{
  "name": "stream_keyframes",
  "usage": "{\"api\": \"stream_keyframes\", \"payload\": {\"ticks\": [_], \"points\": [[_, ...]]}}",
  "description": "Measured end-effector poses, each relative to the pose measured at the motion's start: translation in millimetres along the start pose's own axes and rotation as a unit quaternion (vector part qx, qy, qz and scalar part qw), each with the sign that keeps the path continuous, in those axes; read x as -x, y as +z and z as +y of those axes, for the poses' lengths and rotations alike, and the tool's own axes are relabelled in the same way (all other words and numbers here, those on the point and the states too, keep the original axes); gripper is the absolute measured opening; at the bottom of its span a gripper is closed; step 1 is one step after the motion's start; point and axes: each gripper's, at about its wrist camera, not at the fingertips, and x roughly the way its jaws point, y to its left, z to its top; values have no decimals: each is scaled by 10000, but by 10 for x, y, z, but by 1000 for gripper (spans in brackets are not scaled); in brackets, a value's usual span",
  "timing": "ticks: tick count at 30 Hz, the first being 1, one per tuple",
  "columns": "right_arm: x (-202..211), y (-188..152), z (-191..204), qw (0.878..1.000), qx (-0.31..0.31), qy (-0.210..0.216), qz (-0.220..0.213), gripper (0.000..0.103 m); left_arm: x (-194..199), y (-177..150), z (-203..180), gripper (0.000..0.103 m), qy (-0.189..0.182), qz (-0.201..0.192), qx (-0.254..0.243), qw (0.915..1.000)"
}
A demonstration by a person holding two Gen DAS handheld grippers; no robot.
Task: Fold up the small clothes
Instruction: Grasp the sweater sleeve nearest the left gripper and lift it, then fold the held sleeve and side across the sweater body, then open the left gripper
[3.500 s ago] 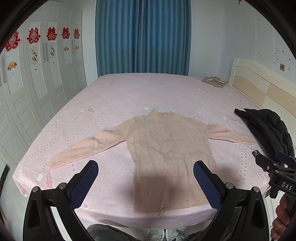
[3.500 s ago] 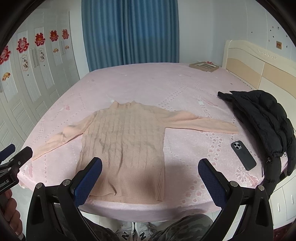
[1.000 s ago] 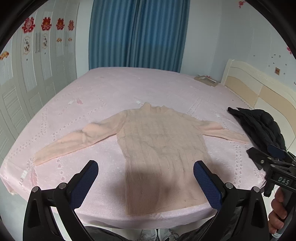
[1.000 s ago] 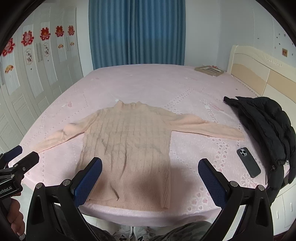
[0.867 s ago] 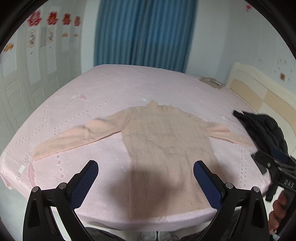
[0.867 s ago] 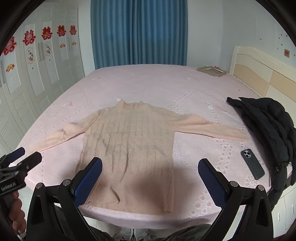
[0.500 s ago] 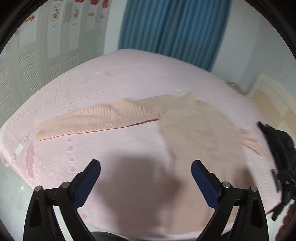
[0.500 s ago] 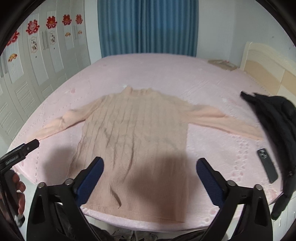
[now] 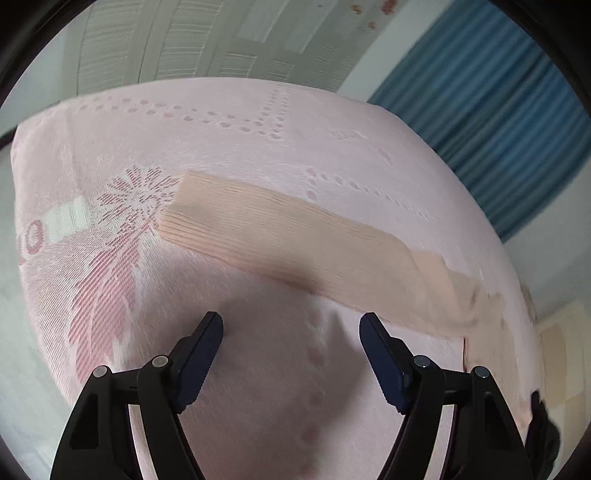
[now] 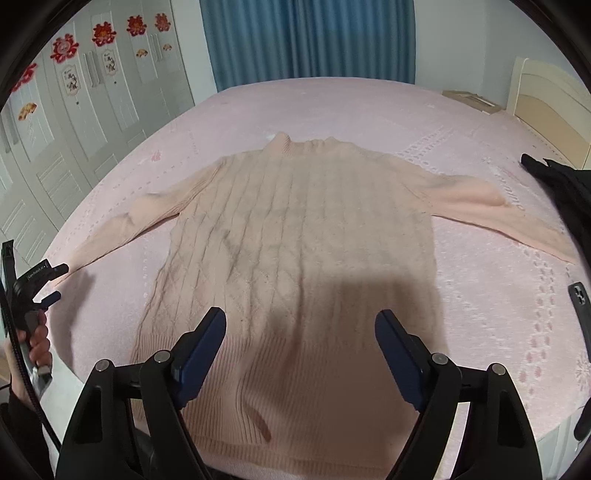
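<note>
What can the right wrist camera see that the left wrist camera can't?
Only the right wrist view shows the sweater's whole body with its collar, the other sleeve, a phone, a black jacket, the red door decorations, and the left gripper in a hand.

Only the left wrist view shows the sleeve cuff up close, lying on a pink flower pattern.

Both show the pink bed cover, the blue curtain, that same sleeve, and closing gripper jaws with nothing between them.
</note>
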Motion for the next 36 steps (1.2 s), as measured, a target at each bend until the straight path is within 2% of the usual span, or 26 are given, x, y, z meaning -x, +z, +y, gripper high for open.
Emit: {"api": "stream_keyframes", "payload": {"ticks": [2, 6, 8, 10, 11, 12, 14, 15, 17, 20, 24, 27, 30, 34, 36], "points": [[-75, -4, 20, 10000, -53, -20, -16, 83, -33, 107, 53, 75, -55, -209, 162, 9996], [-191, 2, 34, 9988, -392, 281, 41, 79, -192, 302, 101, 72, 65, -325, 542, 9980], [-221, 15, 47, 9983, -457, 367, -5, 79, -230, 323, 33, 61, 374, -391, 442, 9976], [-251, 27, 48, 9978, -513, 427, -9, 79, -295, 371, -13, 31, 740, -449, 279, 9959], [-264, 36, 35, 9974, -538, 472, -5, 79, -289, 410, 10, 26, 793, -438, 226, 9956], [-276, 40, 15, 9972, -561, 493, -6, 79, -306, 456, -7, 14, 836, -361, 152, 9957], [-296, 44, -45, 9967, -605, 546, 15, 79, -302, 524, -132, 11, 818, -302, 30, 9962], [-310, 46, -86, 9965, -611, 571, 41, 79, -263, 561, -218, 11, 825, -399, -55, 9958], [-300, 57, -160, 9971, -543, 524, 78, 79, -128, 613, -582, 11, 794, -599, -394, 9943], [-200, 69, -368, 9986, -449, 264, -70, 79, 51, 614, -1231, 11, 546, -820, -952, 9906], [-59, 64, -806, 9979, -619, 34, -163, 79, 182, 418, -2211, 10, 204, -1009, -1691, 9802], [-9, 14, -1122, 9964, -833, -76, -137, 79, 187, 199, -3023, 10, -93, -1074, -2264, 9681], [38, -57, -1448, 9945, -1024, -199, -133, 79, 146, -157, -3846, 10, -350, -1075, -2858, 9516], [68, -137, -1717, 9927, -1125, -371, -212, 79, -13, -894, -4798, 10, -818, -819, -3581, 9265], [51, -174, -1815, 9921, -1146, -460, -199, 79, -97, -1280, -5092, 10, -966, -640, -3826, 9166]]}}
